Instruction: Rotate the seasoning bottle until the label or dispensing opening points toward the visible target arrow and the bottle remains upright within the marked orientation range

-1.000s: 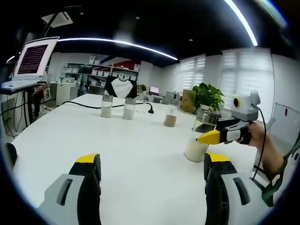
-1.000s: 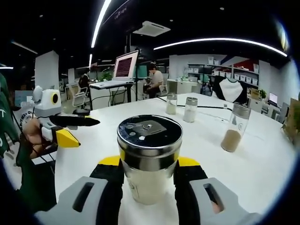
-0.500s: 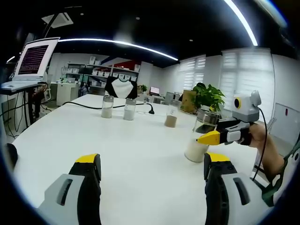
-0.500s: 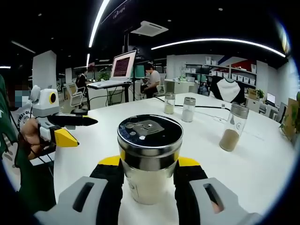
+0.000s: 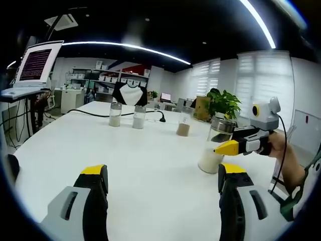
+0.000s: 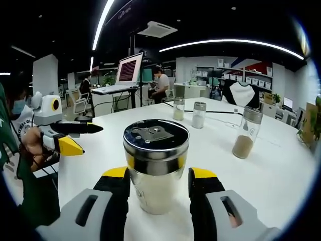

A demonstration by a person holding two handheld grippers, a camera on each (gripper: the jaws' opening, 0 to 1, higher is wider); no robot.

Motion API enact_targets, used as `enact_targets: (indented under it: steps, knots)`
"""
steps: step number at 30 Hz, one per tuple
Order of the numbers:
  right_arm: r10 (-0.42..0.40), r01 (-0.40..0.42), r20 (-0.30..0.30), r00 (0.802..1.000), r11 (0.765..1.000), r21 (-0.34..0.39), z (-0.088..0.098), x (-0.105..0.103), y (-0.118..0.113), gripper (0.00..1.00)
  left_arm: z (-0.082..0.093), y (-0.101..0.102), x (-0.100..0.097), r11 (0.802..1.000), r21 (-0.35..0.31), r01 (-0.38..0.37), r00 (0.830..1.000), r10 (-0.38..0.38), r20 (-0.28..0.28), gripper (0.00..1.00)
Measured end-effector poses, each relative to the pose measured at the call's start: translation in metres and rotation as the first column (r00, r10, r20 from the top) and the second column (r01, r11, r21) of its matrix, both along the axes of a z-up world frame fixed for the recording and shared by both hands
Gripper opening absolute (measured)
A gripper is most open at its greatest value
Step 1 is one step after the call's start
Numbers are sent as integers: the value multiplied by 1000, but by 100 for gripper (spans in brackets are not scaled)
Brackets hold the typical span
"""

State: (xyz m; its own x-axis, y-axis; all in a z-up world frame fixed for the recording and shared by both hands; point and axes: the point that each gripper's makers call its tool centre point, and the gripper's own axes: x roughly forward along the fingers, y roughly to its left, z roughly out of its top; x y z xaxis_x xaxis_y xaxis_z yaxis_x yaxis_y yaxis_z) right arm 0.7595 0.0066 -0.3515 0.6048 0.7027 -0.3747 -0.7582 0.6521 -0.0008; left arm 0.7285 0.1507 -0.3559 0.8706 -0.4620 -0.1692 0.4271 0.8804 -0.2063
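Observation:
The seasoning bottle (image 6: 155,175) stands upright on the white table (image 6: 281,175), with a metal lid and pale powder inside. My right gripper (image 6: 159,176) flanks it, and a narrow gap shows between its yellow-tipped fingers (image 6: 203,175) and the glass, so it is slightly open. In the left gripper view the same bottle (image 5: 211,153) stands at the right with the right gripper (image 5: 235,145) at it. My left gripper (image 5: 163,173) hovers open over bare table with nothing between its fingers. It also appears as the left gripper (image 6: 86,139) at the left of the right gripper view.
Three more shaker bottles stand farther back: two pale ones (image 5: 115,114) (image 5: 138,116) and one with brown powder (image 5: 183,123). A black cable (image 5: 95,113) runs behind them. A laptop on a stand (image 5: 35,65) is at the left and a potted plant (image 5: 223,103) behind the table.
The right gripper's fingers have eased apart from the bottle. The bottle looks slightly smaller and higher between them. The left gripper has stayed put.

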Motion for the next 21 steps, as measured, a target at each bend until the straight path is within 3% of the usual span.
enact_targets:
  steps: [4,10,14,21]
  knots:
    - [-7,7,17,1000,1000,-24,-1,-5,-7,45,0,1,0,1000,1,-3,1000,3,1,96]
    - [-36,36,9,999,999,0,2,-7,-25,45,-1,-1,0,1000,3,1,1000,-1,-2,96]
    - [-61,63,47,997,997,-34,4,-12,-38,45,-1,-3,0,1000,3,7,1000,-7,-2,96]
    - [-128,127,49,991,992,7,7,-19,-59,45,-3,-7,1,1000,4,11,1000,-11,-2,96]
